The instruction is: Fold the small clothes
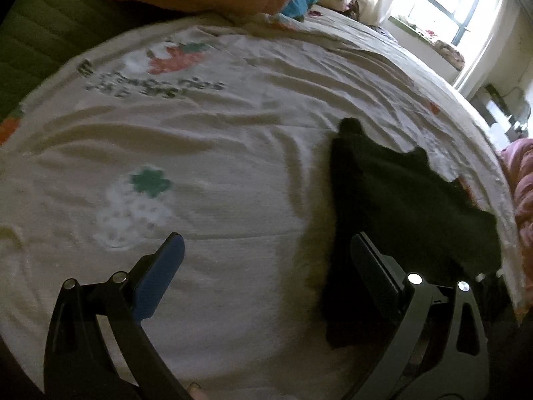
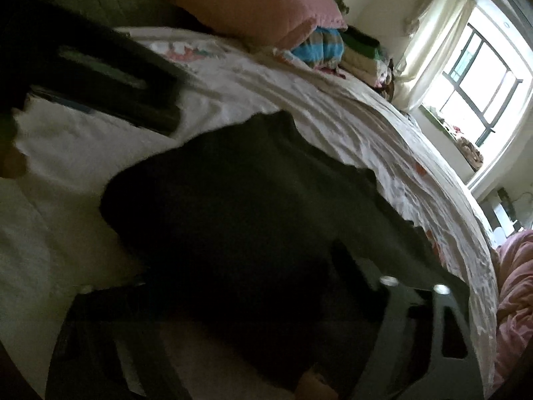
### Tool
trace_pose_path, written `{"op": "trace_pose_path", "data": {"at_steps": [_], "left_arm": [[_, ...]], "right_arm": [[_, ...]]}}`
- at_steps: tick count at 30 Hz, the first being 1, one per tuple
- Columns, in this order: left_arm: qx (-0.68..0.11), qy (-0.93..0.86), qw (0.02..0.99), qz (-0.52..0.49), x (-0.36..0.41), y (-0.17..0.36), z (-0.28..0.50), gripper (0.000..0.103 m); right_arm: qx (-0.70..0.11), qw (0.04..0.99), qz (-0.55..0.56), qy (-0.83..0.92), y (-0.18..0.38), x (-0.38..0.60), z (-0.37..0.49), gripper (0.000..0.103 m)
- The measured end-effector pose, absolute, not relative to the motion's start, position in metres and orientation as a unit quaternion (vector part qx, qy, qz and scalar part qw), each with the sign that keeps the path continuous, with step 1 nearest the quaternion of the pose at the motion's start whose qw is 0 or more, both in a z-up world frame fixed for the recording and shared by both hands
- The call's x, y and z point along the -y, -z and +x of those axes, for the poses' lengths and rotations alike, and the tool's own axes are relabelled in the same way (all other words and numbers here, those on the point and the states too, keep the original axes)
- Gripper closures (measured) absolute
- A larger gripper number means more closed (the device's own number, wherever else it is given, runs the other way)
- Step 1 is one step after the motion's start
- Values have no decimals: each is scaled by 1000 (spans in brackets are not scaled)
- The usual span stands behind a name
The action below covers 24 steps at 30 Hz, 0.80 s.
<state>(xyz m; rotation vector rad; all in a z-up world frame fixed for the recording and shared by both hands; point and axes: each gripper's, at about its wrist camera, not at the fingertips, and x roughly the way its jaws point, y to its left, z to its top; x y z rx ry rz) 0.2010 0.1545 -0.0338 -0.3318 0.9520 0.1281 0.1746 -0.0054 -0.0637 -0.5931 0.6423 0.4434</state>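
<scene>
A small black garment (image 1: 393,206) lies on the white printed bedsheet (image 1: 213,140), to the right in the left wrist view. My left gripper (image 1: 266,260) is open and empty, its right finger at the garment's left edge, its left finger over bare sheet. In the right wrist view the same black garment (image 2: 240,206) fills the middle and covers the space between my right gripper's fingers (image 2: 353,266). The right gripper (image 2: 240,283) appears open just above or on the cloth. The left gripper's arm (image 2: 110,76) shows at upper left.
A pink pillow (image 2: 253,3) and stacked folded clothes (image 2: 353,50) sit at the head of the bed. A pink blanket (image 2: 513,293) lies past the bed's right edge. A bright window (image 2: 479,86) is at the far right.
</scene>
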Motion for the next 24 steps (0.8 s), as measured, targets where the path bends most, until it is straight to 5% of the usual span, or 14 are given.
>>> {"op": "trace_pose_path", "data": {"at_steps": [4,6,21,24], "left_arm": [[-458,-39,868,-188,-147,27,216,10],[-456,-29,866,-202,-144,22,222,10],[-472,37,854,-218,-84,8,256,11],[-463,51,858,-217,-69,-2,254,40]], "right_arm": [[-283,892,-270,-227,52,11,164,74],[-268,897,-269,-226,46,16,159,81],[-239,928,-176,-224,13,73,141,87],[-236,937,-145,-215,7,88,136,87]]}}
